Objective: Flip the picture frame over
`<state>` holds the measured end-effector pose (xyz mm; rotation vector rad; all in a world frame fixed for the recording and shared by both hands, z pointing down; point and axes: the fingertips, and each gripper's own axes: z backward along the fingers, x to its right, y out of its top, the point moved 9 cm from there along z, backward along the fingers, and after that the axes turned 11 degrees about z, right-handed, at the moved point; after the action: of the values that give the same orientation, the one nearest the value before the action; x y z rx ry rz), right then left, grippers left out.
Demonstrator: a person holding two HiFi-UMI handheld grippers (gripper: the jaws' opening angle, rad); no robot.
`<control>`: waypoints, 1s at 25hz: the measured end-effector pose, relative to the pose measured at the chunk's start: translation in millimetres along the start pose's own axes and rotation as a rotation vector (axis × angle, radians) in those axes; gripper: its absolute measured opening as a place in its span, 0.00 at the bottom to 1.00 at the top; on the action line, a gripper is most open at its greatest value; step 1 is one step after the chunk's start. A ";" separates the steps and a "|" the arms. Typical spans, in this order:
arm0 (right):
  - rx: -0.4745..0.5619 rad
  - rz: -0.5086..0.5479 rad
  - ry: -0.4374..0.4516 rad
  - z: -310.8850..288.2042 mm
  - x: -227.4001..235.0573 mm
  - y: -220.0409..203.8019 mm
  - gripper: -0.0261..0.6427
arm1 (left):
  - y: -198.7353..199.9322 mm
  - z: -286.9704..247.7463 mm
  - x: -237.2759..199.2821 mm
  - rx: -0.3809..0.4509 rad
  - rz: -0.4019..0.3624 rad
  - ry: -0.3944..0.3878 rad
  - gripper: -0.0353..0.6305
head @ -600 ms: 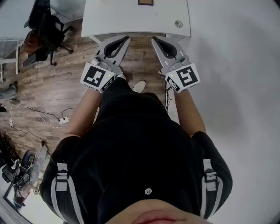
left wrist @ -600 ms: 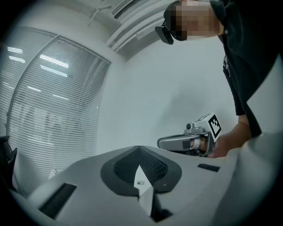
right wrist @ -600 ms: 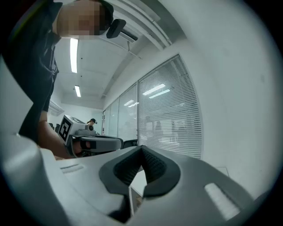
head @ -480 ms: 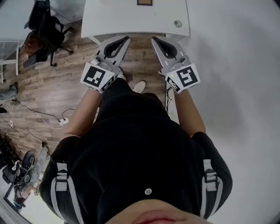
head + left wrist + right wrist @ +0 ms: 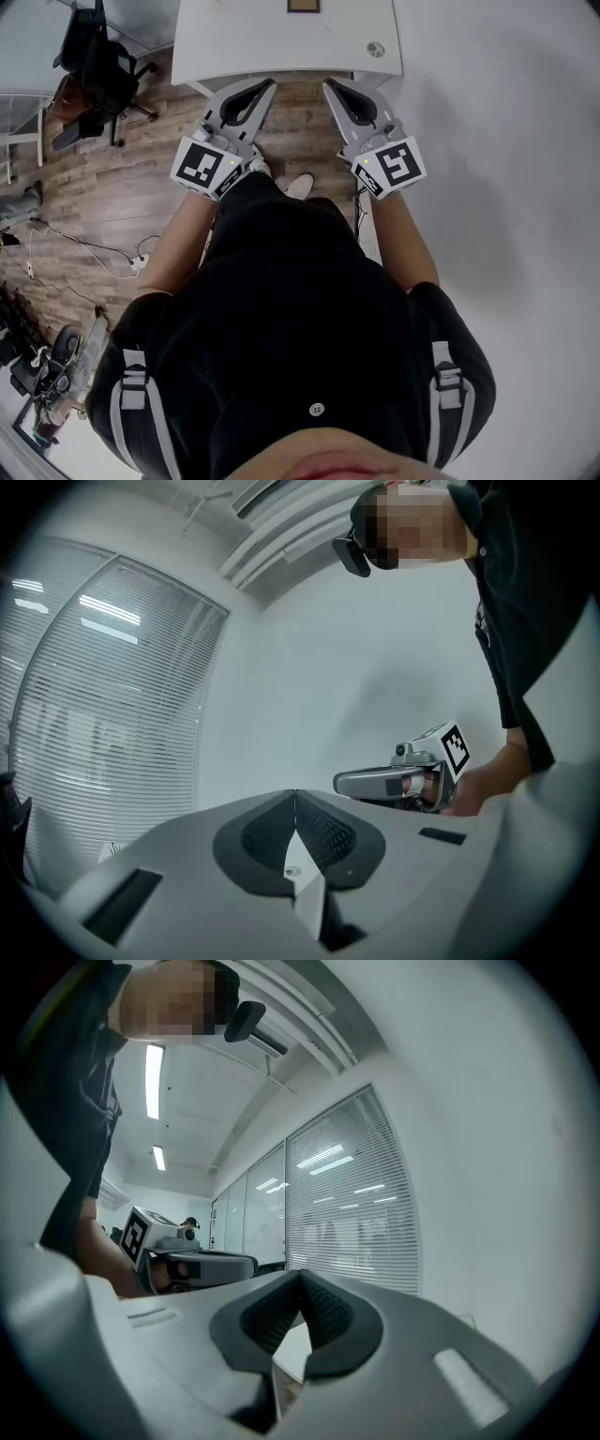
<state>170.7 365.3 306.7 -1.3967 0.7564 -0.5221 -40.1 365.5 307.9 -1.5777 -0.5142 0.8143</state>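
A small brown picture frame (image 5: 304, 6) lies at the far edge of the white table (image 5: 262, 42), cut off by the top of the head view. My left gripper (image 5: 271, 84) and right gripper (image 5: 326, 86) are held level in front of my body, side by side, their tips at the table's near edge. Both are shut with nothing between the jaws. In the left gripper view my left gripper (image 5: 295, 794) points at a white wall, with the right gripper (image 5: 398, 782) beside it. In the right gripper view my right gripper (image 5: 300, 1274) faces window blinds, with the left gripper (image 5: 192, 1262) beside it.
A small round metal disc (image 5: 376, 49) lies on the table's right part. A black office chair (image 5: 94, 56) stands on the wood floor at the left. Cables and a power strip (image 5: 138, 260) lie on the floor lower left. A white wall (image 5: 506, 187) fills the right.
The head view has shifted slightly, so the table and the frame sit a little lower in the picture. Both grippers keep their pose and stay shut.
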 end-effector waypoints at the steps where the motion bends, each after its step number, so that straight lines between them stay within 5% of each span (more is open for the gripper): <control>1: 0.003 0.002 0.000 -0.1 1.1 0.6 0.05 | 0.4 -1.1 0.7 -0.001 -0.001 0.001 0.06; 17: 0.000 0.000 -0.002 -14.9 19.1 -5.9 0.06 | 2.7 -19.9 -13.4 -0.004 0.002 0.017 0.07; 20: -0.016 -0.003 -0.004 -31.9 28.8 -13.6 0.21 | 1.8 -29.1 -32.8 -0.015 -0.005 0.042 0.11; 25: -0.029 -0.009 -0.024 -60.5 48.5 -19.6 0.37 | -1.1 -46.4 -70.9 -0.004 0.012 0.046 0.34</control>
<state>160.5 286.7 317.7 -1.4317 0.7415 -0.5018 -51.7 283.4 325.2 -1.6015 -0.4738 0.7842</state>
